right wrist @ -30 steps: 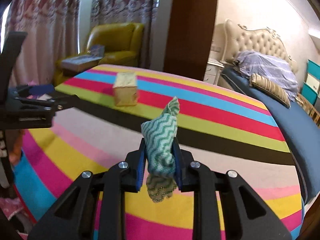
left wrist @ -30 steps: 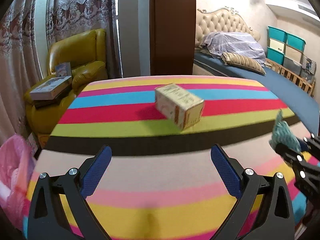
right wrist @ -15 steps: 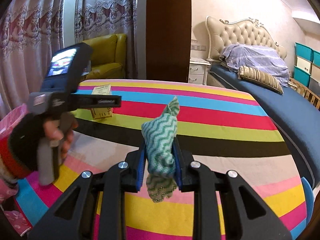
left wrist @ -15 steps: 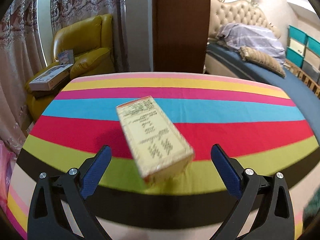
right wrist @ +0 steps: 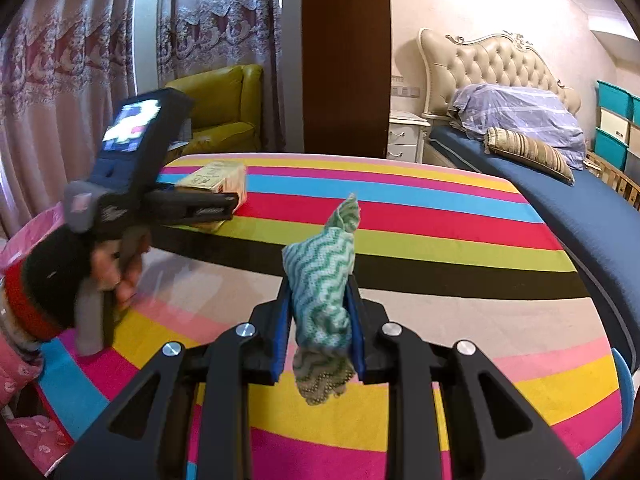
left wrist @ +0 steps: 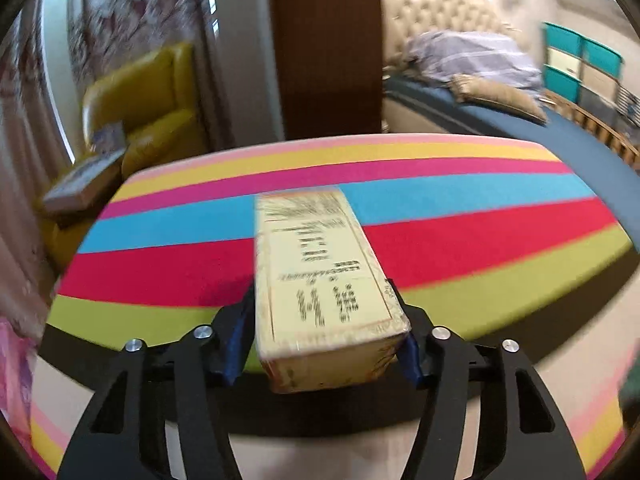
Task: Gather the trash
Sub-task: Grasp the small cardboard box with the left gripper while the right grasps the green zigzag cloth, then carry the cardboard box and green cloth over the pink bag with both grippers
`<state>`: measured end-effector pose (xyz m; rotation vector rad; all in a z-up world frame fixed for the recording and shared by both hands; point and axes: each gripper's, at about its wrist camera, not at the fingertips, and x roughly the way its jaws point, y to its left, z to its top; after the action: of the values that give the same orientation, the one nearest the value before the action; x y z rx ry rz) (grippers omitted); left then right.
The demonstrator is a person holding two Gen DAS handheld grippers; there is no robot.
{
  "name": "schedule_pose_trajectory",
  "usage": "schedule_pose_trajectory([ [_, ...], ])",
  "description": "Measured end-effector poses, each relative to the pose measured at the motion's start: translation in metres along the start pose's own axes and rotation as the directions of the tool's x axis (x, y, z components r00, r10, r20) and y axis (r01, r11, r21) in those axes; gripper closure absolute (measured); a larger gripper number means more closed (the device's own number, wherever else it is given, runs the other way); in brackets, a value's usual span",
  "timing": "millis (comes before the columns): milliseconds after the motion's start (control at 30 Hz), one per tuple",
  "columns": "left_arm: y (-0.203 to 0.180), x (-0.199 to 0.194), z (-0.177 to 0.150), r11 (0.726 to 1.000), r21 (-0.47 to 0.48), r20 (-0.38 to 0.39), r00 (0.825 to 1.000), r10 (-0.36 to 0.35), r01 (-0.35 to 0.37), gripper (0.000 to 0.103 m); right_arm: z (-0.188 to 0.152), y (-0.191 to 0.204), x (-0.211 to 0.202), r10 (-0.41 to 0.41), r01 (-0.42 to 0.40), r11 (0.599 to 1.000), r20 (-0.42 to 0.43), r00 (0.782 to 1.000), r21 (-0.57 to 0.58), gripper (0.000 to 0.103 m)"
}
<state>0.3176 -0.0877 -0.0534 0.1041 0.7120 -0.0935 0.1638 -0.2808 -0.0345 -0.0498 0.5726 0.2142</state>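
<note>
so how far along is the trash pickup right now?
Midway. In hand: the right gripper is clamped on a green zigzag cloth. The left gripper is closing its jaws around the yellow box on the striped table, with the box between them. Left: lift the box and drop both items. A pink bag sits at the table's left edge, possibly the bin.

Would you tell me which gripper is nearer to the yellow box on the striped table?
Left. The left gripper straddles the yellow box, jaws closing on it; the right gripper, holding a green cloth, stays well back.
</note>
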Motion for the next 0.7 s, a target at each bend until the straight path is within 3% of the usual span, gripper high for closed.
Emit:
schedule_pose_trajectory([
  [167,0.011,-0.048,-0.037,0.998,0.024,0.044,0.997,-0.063,0.062,0.052,-0.003,0.015,-0.002,0.017,-0.017,1.000,-0.015,1.000,-0.027,0.078],
  [367,0.032,-0.097,-0.076,0.996,0.039,0.095,0.992,-0.081,0.077,0.053,-0.012,0.039,0.001,0.042,-0.045,0.997,-0.061,0.997,-0.061,0.078],
  [700,0.071,-0.111,-0.126,0.996,-0.014,0.023,0.996,-0.091,0.091,0.050,-0.018,0.076,0.000,0.090,-0.103,0.988,-0.108,0.990,-0.116,0.077],
])
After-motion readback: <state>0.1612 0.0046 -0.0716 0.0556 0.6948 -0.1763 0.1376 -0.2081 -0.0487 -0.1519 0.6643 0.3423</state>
